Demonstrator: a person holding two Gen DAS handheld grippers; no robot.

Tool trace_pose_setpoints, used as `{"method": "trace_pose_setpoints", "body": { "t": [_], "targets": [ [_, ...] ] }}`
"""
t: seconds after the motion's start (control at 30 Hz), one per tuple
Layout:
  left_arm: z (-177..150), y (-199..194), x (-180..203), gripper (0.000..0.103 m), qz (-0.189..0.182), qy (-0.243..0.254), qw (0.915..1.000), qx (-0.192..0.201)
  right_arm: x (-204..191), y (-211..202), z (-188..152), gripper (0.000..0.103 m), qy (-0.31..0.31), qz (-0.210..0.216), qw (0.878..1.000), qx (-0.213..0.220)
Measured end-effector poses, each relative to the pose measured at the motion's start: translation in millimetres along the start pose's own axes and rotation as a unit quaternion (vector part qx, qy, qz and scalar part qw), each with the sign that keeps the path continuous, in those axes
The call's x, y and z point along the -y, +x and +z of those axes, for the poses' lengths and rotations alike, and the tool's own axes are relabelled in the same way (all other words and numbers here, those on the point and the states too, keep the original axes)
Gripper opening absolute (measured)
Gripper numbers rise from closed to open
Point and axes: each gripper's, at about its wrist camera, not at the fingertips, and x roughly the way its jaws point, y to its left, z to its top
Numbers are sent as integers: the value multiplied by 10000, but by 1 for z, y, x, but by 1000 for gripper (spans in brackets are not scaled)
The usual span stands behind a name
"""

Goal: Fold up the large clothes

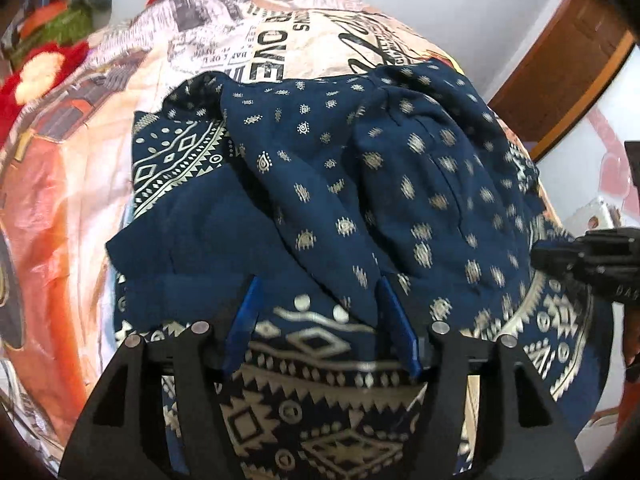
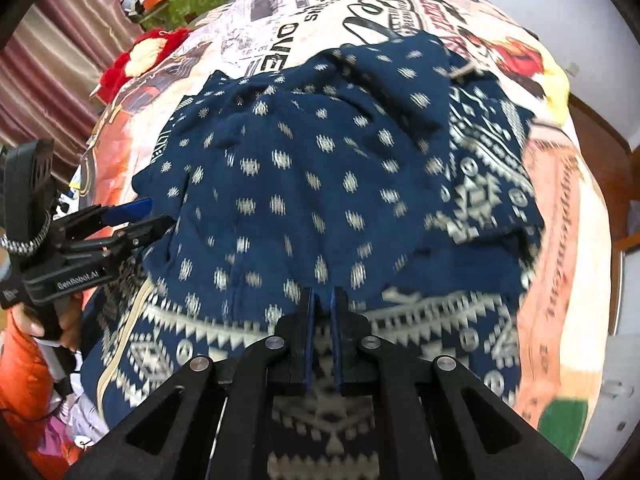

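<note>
Closest to the left wrist camera, the left gripper stands with its two blue fingers spread apart over the patterned border of the navy garment. Whether the fingers touch the cloth cannot be told, but they do not pinch any fold. In the right wrist view the same gripper enters from the left edge, its jaws parted, at the near left edge of the garment, and a hand with an orange sleeve holds its handle.

In the right wrist view, the right gripper has its fingers almost together, with only a thin slit between them. It is over the pale zigzag border of the garment; I cannot tell if any fabric is caught in the slit. In the left wrist view it shows at the right edge, touching the garment's right side.

The garment is dark blue with small pale dots and wide geometric bands. It lies crumpled and partly folded over itself on the bed cover, which is printed with newspaper-like text and pictures. At the far left of the bed is a red fluffy thing, and on the right a wooden door frame stands against the wall.
</note>
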Motion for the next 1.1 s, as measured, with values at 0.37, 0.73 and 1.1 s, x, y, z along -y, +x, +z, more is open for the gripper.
{"method": "trace_pose_setpoints", "body": {
  "t": [0.37, 0.73, 1.1],
  "targets": [
    [-24, -40, -29, 65, 11, -305, 9995, -69, 23, -41, -52, 4, 366, -232, 9981, 446],
    [-92, -71, -110, 66, 374, -1161, 9923, -225, 44, -94, -120, 4, 715, -733, 9881, 1145],
    [-138, -47, -129, 70, 59, -1780, 9827, -502, 46, -98, -153, 7, 1279, -502, 9834, 1185]
  ]
}}
